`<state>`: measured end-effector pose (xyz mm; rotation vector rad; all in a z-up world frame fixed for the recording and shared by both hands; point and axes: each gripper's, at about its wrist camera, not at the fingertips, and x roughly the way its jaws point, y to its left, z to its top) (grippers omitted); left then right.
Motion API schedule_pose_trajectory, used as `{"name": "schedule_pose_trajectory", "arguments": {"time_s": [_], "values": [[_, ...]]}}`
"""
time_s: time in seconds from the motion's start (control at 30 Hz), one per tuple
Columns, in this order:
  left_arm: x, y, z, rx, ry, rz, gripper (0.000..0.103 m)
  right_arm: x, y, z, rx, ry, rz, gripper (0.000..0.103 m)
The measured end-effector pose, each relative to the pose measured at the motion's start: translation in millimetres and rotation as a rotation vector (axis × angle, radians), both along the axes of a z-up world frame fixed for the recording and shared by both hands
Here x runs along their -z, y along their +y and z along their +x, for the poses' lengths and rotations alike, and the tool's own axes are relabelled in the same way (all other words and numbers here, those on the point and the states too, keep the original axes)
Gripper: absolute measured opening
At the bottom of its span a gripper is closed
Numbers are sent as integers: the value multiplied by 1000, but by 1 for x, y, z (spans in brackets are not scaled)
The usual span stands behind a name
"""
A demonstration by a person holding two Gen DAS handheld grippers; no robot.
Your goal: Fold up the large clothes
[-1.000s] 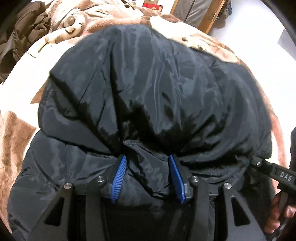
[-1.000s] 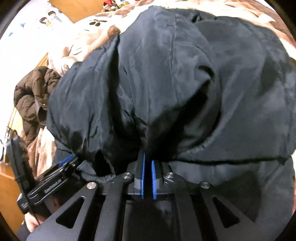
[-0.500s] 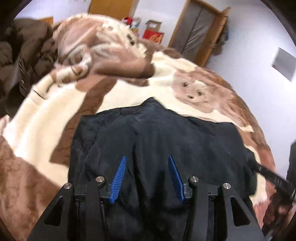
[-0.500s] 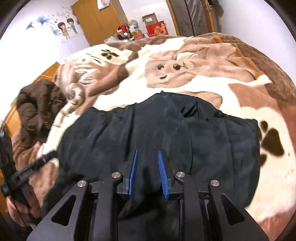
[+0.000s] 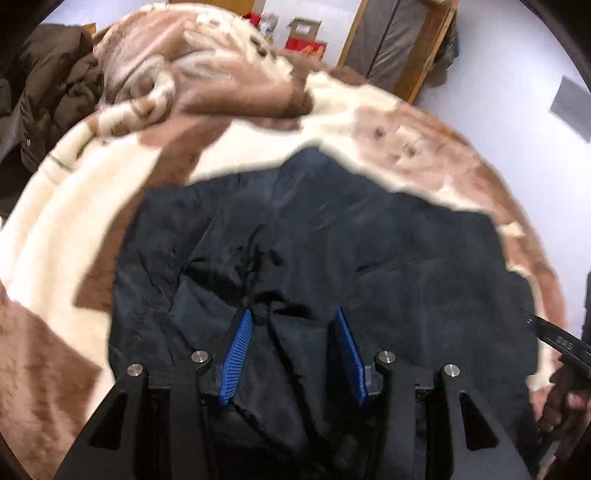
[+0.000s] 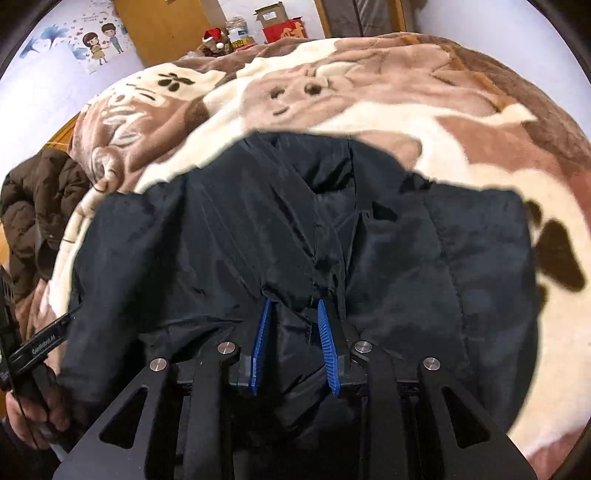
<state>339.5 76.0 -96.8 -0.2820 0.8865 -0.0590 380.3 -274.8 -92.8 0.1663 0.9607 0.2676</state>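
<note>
A large black padded jacket (image 5: 332,240) lies folded on the brown and cream blanket; it fills the middle of the right wrist view too (image 6: 240,229). My left gripper (image 5: 291,314) is open, its blue pads spread above the jacket's near edge with loose fabric between them. My right gripper (image 6: 293,304) is open, with a fold of jacket fabric lying between its pads. The right gripper's arm shows at the right edge of the left view (image 5: 554,334), and the left gripper's arm at the left edge of the right view (image 6: 40,343).
The bed is covered by an animal-print blanket (image 6: 369,103). A brown puffer coat (image 6: 33,206) lies heaped at the bed's left side (image 5: 48,96). Boxes (image 6: 284,26) and a wooden door stand beyond the bed.
Both grippers have dropped the jacket's raised fold onto the bed and opened. The right gripper was shut on fabric a second ago and is now apart. The jacket now lies flat and lower.
</note>
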Motion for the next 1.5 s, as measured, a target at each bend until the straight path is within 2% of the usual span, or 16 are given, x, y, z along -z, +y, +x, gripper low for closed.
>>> {"name": "schedule_pose_trajectory", "arguments": {"time_s": [0.1, 0.23, 0.33, 0.43, 0.5, 0.57, 0.63, 0.77, 0.87, 1.0, 1.1, 1.2, 1.23, 1.3, 1.4, 1.5], "values": [[-30, 4, 4, 6, -85, 17, 49, -34, 1, 2, -16, -96, 10, 28], [-37, 4, 50, -6, -86, 31, 49, -52, 21, 36, -65, -134, -8, 28], [-21, -3, 85, -2, -53, 60, 49, -39, 36, 65, -82, -111, -45, 28], [18, -9, 98, -3, 7, 109, 49, -1, 39, 87, -75, -34, -111, 28], [39, -13, 92, 3, -15, 121, 49, 34, 32, 88, -73, 3, -126, 28], [44, -16, 87, -12, -42, 111, 49, 46, 24, 81, -72, -35, -98, 27], [45, -18, 88, -13, -40, 117, 49, 49, 24, 81, -65, -28, -102, 27], [25, -13, 85, -6, 0, 106, 49, 26, 25, 80, -40, 16, -115, 28], [-6, -5, 57, -10, -63, 64, 48, -22, 19, 48, -49, -99, -66, 28], [-29, -8, 12, 15, -134, -1, 48, -58, 32, 0, -127, -179, 35, 29], [-16, -25, -7, 66, -111, -7, 48, -48, 58, -17, -210, -155, 45, 29], [20, -36, -3, 75, -23, -14, 48, -3, 79, -10, -236, -43, -50, 29], [29, -37, -1, 76, -17, -20, 48, 14, 77, -5, -230, -22, -66, 27], [34, -38, 4, 67, -4, -45, 48, 29, 69, 1, -220, -23, -52, 22], [22, -38, 2, 75, 13, -28, 48, 18, 66, 5, -192, 12, -39, 20], [-3, -37, -23, 108, -42, -27, 47, -22, 63, -21, -201, -51, -30, 22]]}}
